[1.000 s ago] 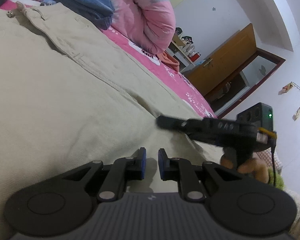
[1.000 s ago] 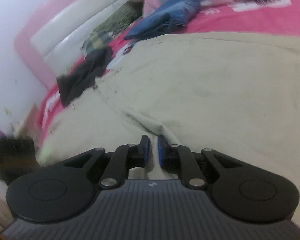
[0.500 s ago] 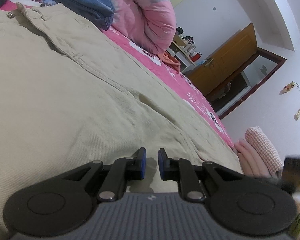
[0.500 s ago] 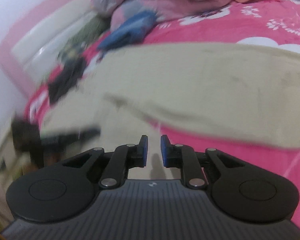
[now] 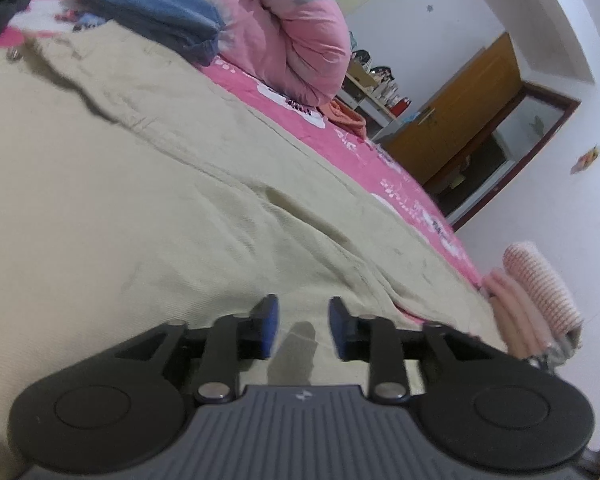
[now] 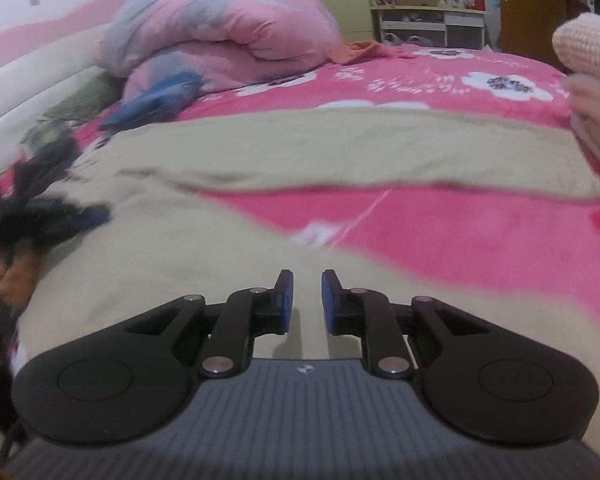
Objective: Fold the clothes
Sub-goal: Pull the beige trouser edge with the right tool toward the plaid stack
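Beige trousers (image 5: 140, 200) lie spread flat on the pink flowered bed sheet (image 5: 400, 184). My left gripper (image 5: 303, 312) hovers low over the cloth near its right edge; its jaws are opening and nothing is between them. In the right wrist view the trousers (image 6: 340, 148) show two legs with pink sheet (image 6: 460, 232) between them. My right gripper (image 6: 307, 284) sits over the near leg, its pads a narrow gap apart and empty. The left gripper (image 6: 40, 220) appears blurred at the left edge of that view.
Folded blue jeans (image 5: 152, 12) and a rolled pink quilt (image 5: 284, 28) lie at the head of the bed, with a dark garment (image 6: 48, 160) beside them. A hand in a pink knit sleeve (image 5: 540, 292) is at the bed's right side. A wooden door (image 5: 460, 112) stands beyond.
The left jaws have spread apart. The right gripper swept sideways out of the left view; its own view swung from the trousers' upper part to the two legs.
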`<state>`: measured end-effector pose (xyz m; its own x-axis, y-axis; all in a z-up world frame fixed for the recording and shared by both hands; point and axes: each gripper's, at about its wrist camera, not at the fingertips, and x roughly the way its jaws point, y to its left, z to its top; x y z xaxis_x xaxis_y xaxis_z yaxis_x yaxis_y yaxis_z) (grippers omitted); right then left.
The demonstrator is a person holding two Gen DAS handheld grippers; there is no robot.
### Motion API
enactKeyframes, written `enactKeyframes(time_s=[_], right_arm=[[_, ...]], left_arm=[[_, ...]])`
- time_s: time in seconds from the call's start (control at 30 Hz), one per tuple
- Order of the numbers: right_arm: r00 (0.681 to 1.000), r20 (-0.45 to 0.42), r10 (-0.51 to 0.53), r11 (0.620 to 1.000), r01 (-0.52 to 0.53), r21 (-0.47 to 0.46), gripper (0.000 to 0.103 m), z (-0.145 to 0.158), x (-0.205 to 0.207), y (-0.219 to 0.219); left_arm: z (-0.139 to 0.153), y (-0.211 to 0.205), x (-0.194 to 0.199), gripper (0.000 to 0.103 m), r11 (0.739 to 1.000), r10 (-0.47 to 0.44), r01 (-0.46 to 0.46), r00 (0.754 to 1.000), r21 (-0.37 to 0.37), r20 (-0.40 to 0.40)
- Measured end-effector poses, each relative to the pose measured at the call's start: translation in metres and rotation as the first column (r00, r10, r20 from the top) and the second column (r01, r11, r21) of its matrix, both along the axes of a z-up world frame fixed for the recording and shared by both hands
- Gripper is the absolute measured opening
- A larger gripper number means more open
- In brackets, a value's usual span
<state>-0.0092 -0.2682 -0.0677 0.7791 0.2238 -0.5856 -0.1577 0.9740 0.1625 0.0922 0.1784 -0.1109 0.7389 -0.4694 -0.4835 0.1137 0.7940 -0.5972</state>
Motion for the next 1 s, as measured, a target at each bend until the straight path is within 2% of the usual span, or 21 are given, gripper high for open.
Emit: enactKeyframes(time_s=[0.07, 0.13, 0.27, 0.3, 0.4, 0.43, 0.5, 0.6, 0.73, 0.77, 0.87, 0.93, 1.0], right_arm=[[0.997, 0.014, -0.077, 0.997, 0.077, -0.002, 0.013, -0.011, -0.014, -0.017], [0.983, 0.025, -0.183, 0.983, 0.183, 0.019, 0.009, -0.019, -0.028, -0.042], [0.893, 0.028, -0.45, 0.889, 0.445, 0.112, 0.009, -0.016, -0.055, -0.102], [0.878, 0.031, -0.477, 0.872, 0.469, 0.139, 0.009, -0.014, -0.063, -0.11], [0.903, 0.064, -0.424, 0.886, 0.399, 0.236, 0.017, -0.009, -0.093, -0.107], [0.909, 0.078, -0.409, 0.889, 0.378, 0.257, 0.022, -0.008, -0.105, -0.107], [0.9, 0.101, -0.424, 0.88, 0.383, 0.28, 0.028, -0.006, -0.131, -0.113], [0.828, 0.101, -0.552, 0.8, 0.492, 0.343, 0.032, -0.004, -0.166, -0.143], [0.748, 0.022, -0.664, 0.681, 0.592, 0.432, 0.04, -0.015, -0.192, -0.185], [0.743, 0.003, -0.669, 0.664, 0.597, 0.45, 0.043, -0.019, -0.193, -0.193], [0.779, -0.04, -0.626, 0.66, 0.556, 0.506, 0.046, -0.029, -0.182, -0.21], [0.806, -0.07, -0.587, 0.674, 0.535, 0.51, 0.047, -0.033, -0.167, -0.217], [0.833, -0.09, -0.546, 0.709, 0.516, 0.48, 0.047, -0.034, -0.15, -0.218]], left_arm=[[0.012, -0.011, -0.006, 0.045, 0.997, 0.007, -0.007, 1.0, 0.071, -0.001], [0.024, -0.022, -0.014, 0.048, 0.99, 0.009, -0.01, 1.0, 0.139, 0.012], [0.04, -0.045, -0.03, 0.05, 0.978, 0.003, -0.007, 1.0, 0.207, 0.018], [0.044, -0.053, -0.034, 0.05, 0.975, -0.003, -0.001, 1.0, 0.223, 0.018], [0.052, -0.079, -0.045, 0.051, 0.96, -0.042, 0.031, 0.999, 0.278, 0.035], [0.055, -0.089, -0.048, 0.051, 0.954, -0.057, 0.042, 0.998, 0.298, 0.04], [0.058, -0.11, -0.053, 0.052, 0.941, -0.101, 0.082, 0.994, 0.327, 0.041], [0.058, -0.141, -0.059, 0.052, 0.916, -0.171, 0.145, 0.985, 0.373, 0.037], [0.053, -0.179, -0.068, 0.052, 0.882, -0.252, 0.217, 0.967, 0.418, 0.03], [0.053, -0.186, -0.071, 0.052, 0.874, -0.269, 0.23, 0.963, 0.428, 0.031], [0.051, -0.206, -0.077, 0.052, 0.852, -0.313, 0.265, 0.949, 0.452, 0.034], [0.05, -0.216, -0.08, 0.052, 0.841, -0.334, 0.281, 0.942, 0.463, 0.035], [0.05, -0.222, -0.082, 0.052, 0.834, -0.348, 0.292, 0.937, 0.468, 0.035]])
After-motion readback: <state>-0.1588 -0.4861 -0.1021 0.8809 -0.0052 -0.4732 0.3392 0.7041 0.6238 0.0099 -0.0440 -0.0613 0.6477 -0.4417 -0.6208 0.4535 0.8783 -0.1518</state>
